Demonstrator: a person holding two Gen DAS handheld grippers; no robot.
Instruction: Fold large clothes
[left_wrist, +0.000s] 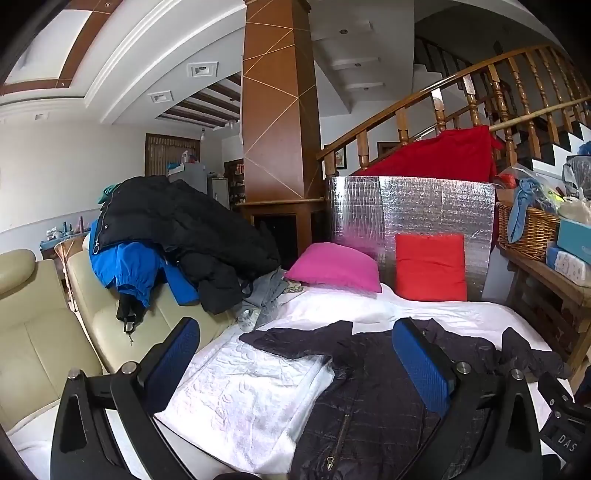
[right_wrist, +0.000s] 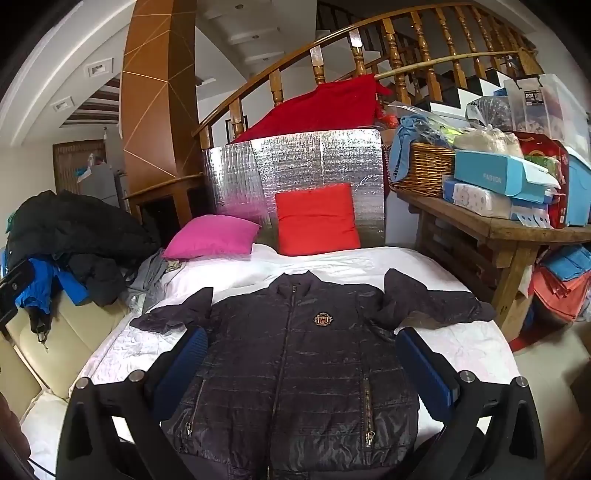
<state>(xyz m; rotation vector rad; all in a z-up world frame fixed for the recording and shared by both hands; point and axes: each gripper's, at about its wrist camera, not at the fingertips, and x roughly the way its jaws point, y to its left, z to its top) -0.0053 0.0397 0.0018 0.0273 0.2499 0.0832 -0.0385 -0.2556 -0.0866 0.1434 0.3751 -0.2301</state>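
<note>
The jacket (right_wrist: 295, 362) is lying flat and face up on the bed (right_wrist: 369, 266), zipped, its hem towards the near edge and its collar pointing towards the far edge, where a pink pillow (right_wrist: 212, 236) and a red pillow (right_wrist: 316, 223) are sitting. Its long axis is running straight away from both tools, with the sleeves spreading out towards the left and right edges. The right tool (right_wrist: 301, 369) is hovering directly over the body, its fingers standing wide apart with nothing between them, so it looks the nearer to the right sleeve. The left tool (left_wrist: 299, 362) is sitting over the jacket's left side by the left sleeve, likewise spread wide and empty. Both are tilting gently downward. Nothing is folded yet; judging by this, a sleeve grab is coming first. More coats (left_wrist: 177, 236) are piling on the sofa (left_wrist: 44, 332) beside the bed's left edge.
</note>
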